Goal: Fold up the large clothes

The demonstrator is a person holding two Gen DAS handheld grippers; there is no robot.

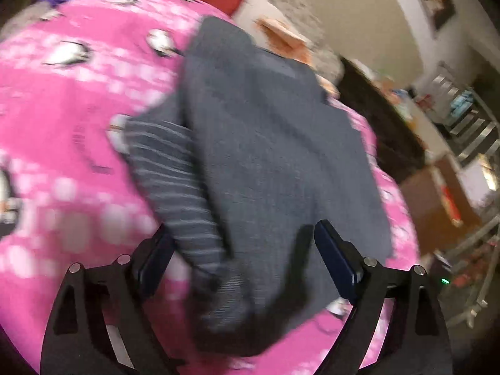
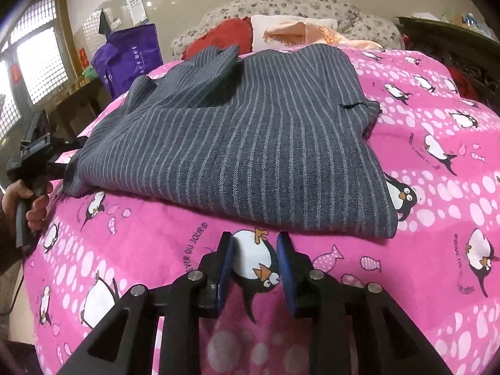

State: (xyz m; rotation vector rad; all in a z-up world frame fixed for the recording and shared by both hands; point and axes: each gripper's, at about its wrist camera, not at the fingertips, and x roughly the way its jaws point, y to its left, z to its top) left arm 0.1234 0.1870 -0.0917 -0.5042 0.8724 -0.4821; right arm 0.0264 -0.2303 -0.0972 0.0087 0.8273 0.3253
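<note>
The right claw (image 2: pixel 254 243) hovers low over the pink penguin-print bedcover (image 2: pixel 156 250), its jaws narrowly parted with nothing but the cover's print between them; it stops just short of the near folded edge of the garment. That grey pinstriped garment (image 2: pixel 237 143) lies folded on the bed, a broad slab whose long axis runs from the near right corner up toward the far left, its stripes running away from the right wrist camera. A sleeve or flap is bunched up on its far left part.

At the garment's left edge the left claw (image 1: pixel 243 247) comes in, pointing down at the cloth. Its jaws stand wide, one on each side of a rumpled fold of the garment (image 1: pixel 265 156); the view is blurred and the pads do not appear to press it. A hand (image 2: pixel 29 200) grips that tool's handle at the bed's edge.

Beyond the garment lie a red pillow (image 2: pixel 225 36) and a purple bag (image 2: pixel 131 53).
</note>
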